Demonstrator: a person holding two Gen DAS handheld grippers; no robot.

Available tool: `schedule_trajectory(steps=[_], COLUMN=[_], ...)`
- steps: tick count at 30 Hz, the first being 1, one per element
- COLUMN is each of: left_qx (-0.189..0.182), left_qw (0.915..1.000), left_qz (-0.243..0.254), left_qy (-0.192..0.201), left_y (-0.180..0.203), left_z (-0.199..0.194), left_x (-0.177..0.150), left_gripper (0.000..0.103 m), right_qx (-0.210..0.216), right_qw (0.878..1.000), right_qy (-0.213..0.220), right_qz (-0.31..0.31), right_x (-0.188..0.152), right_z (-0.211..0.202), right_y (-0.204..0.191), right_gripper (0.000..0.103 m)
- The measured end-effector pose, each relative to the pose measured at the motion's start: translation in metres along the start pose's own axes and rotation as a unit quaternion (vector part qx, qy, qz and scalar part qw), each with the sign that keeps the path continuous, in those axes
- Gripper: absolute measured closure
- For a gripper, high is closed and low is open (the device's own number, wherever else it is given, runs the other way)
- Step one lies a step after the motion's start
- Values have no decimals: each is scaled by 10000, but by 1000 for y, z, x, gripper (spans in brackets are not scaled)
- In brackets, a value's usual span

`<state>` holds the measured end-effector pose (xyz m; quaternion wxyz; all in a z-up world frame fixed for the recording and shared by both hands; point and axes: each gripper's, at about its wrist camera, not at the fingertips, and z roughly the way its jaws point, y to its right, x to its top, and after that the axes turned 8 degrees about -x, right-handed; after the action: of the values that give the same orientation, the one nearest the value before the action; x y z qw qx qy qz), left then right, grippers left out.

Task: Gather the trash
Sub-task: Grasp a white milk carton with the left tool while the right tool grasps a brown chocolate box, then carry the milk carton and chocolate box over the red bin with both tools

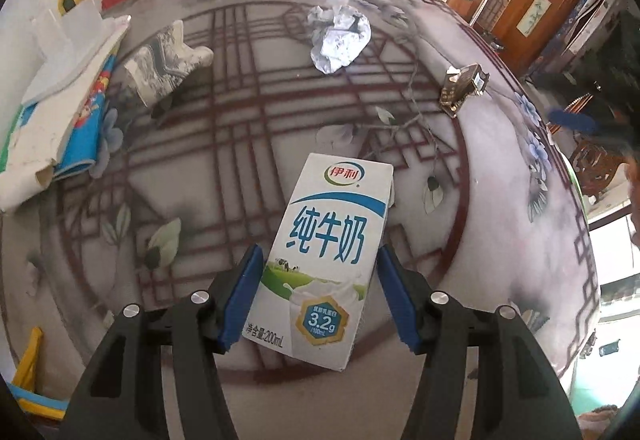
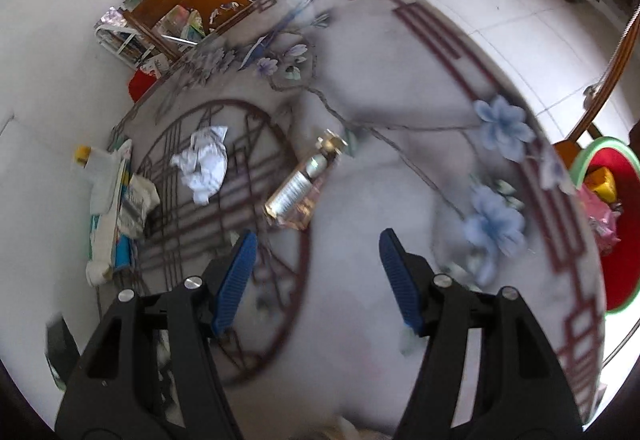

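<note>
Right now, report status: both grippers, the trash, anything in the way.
Left gripper shut on milk carton. Right gripper open, empty. Crumpled paper and small brown carton on the table. Red bin beside table; nothing in the way.

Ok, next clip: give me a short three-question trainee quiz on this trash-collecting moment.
1. True or false: the left gripper is shut on the milk carton.
2. What sits between the right gripper's jaws? A) crumpled paper B) gold carton C) nothing
3. What colour is the inside of the bin beside the table?

Key: 1 true; 2 C; 3 red.
</note>
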<state>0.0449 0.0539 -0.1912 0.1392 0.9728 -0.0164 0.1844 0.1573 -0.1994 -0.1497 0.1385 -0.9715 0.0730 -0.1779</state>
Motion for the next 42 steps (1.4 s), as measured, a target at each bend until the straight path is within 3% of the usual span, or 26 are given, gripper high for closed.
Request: schedule_trajectory(steps=[10, 14, 16, 19, 21, 24, 29, 31, 35, 39, 42], left_qx=[-275, -271, -287, -271, -264, -354, -300, -268, -254, -225, -166], left_qw=[9996, 9995, 9994, 9994, 9995, 9991, 9994, 9994, 9992, 9994, 9997], left_qz=[-91, -150, -166, -164, -175, -190, -162, -178, -206, -149, -40], left_qy=[-29, 14, 47, 101, 85, 97, 111, 133, 236, 228, 200], left_y=[2, 2, 1, 0, -1, -1, 2, 1, 0, 2, 6], left_z=[2, 0, -2, -4, -3, -3, -4, -5, -10, -10, -5], left_x=[-4, -5, -5, -4, -4, -4, -2, -2, -2, 0, 2], left_gripper=[46, 37, 38, 42, 59, 71, 75, 74, 53, 40, 37], right_qx=[-327, -403, -440, -399, -304, -171, 165, 243, 382, 393, 378], right_qw=[9988, 9979, 9976, 9972, 9973, 9972, 9949, 9939, 9929, 9935, 9950], right_qy=[-336, -412, -438, -481, -450, -307, -110, -93, -133, -101, -77], right_qz=[-118, -285, -308, -417, -500, -654, -992, -1072, -1117, -1067, -925], right_x=[29, 34, 33, 32, 31, 27, 7, -2, -27, -57, -76], right_z=[53, 68, 72, 75, 71, 57, 19, 8, -11, -23, -29], right_y=[-30, -39, -41, -43, -45, -47, -49, -48, -41, -31, -21], right_gripper=[41, 41, 48, 71, 84, 84, 84, 84, 84, 84, 84])
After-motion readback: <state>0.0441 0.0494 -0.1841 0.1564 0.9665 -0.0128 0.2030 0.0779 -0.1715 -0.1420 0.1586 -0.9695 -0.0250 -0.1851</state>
